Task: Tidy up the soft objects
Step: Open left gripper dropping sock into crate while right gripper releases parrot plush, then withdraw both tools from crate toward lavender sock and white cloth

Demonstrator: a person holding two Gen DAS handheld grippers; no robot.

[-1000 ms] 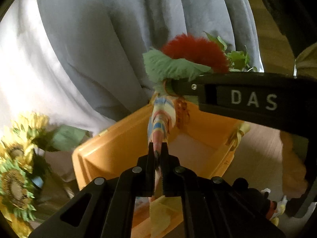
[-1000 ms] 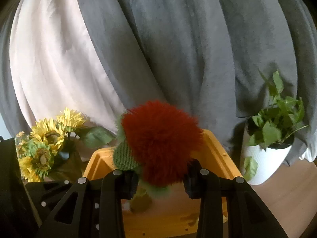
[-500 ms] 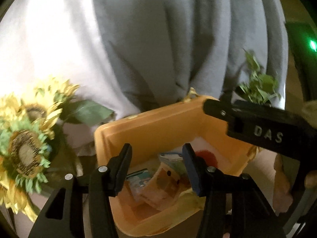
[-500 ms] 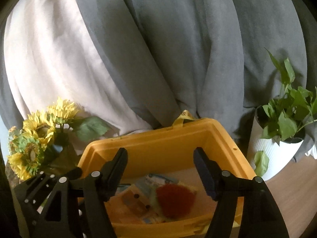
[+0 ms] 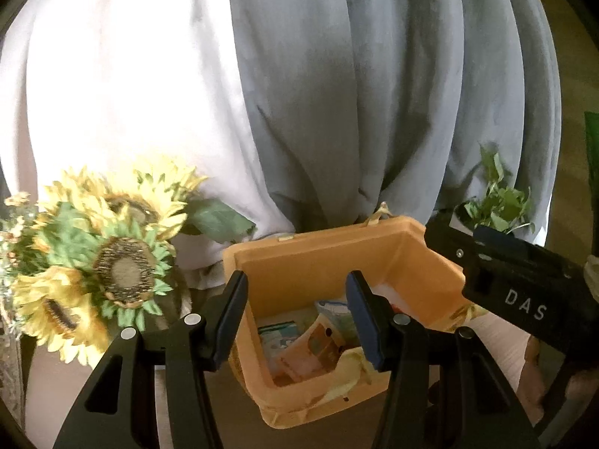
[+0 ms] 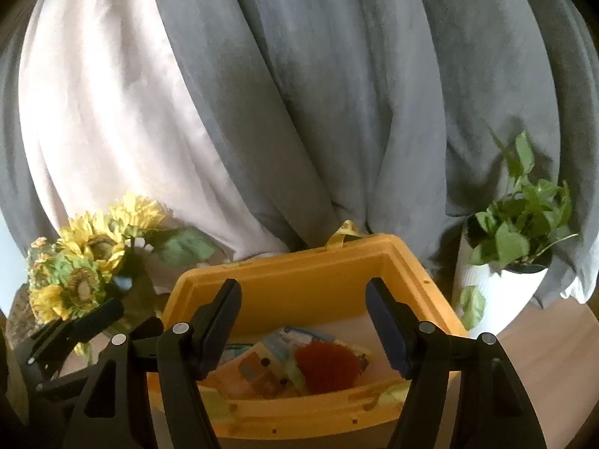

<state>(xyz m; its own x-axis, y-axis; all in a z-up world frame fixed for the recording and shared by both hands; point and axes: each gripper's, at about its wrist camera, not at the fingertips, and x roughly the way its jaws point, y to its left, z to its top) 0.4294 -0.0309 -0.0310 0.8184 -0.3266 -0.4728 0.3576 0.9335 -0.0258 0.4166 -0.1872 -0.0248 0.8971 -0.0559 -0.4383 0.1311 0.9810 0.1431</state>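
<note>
Both claws, left claw [image 5: 297, 316] and right claw [image 6: 303, 323], gape wide above the fluffy red-tufted toy [image 6: 324, 366] in the orange bin [image 6: 299, 262].

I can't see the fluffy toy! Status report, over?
Left gripper open, empty. Right gripper open, empty. Red fluffy toy lying inside yellow bin. Nothing in the way.

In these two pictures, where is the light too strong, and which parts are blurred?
Left wrist view: the white curtain is overexposed, and the sunflowers are smeared by blur. Right wrist view: exposure is more even, the orange bin is fairly sharp, and both views bend straight folds near the edges.
</note>
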